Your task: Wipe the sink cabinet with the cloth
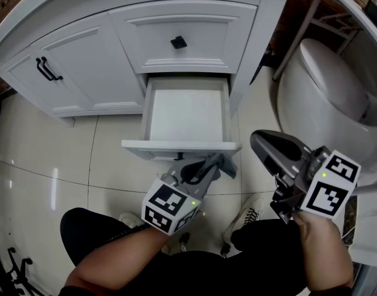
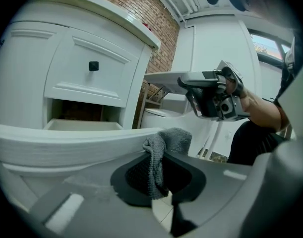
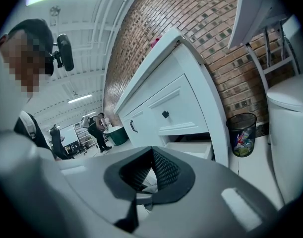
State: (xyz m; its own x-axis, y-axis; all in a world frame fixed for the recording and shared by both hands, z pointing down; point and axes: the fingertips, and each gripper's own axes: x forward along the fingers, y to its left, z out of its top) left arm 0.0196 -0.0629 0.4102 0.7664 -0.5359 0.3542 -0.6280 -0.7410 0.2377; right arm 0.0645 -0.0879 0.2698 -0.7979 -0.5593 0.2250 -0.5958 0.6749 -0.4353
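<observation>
The one sink cabinet (image 1: 83, 54) shows three fronts: one door with a black bar handle (image 1: 47, 69) at 10 o'clock in the head view, one shut drawer with a black knob (image 1: 178, 42) at 12 o'clock, and below it one drawer (image 1: 176, 145) pulled out, its white inside bare.

There are two hand-held grippers. The left hand-held gripper (image 1: 210, 165) has its jaws closed on the single grey cloth (image 1: 224, 164). The cloth bunches out past the jaw tips against the open drawer's front panel, near that panel's 5 o'clock corner. The right hand-held gripper (image 1: 265, 143) hangs at 3 o'clock of the left one, apart from the cabinet, with its jaw tips together and nothing between them.

One white toilet (image 1: 324, 97) stands at 2 o'clock. One dark waste bin (image 3: 242, 133) stands by the brick wall. Two white shoes (image 1: 253, 214) rest on the tiled floor (image 1: 52, 165) at 6 o'clock.
</observation>
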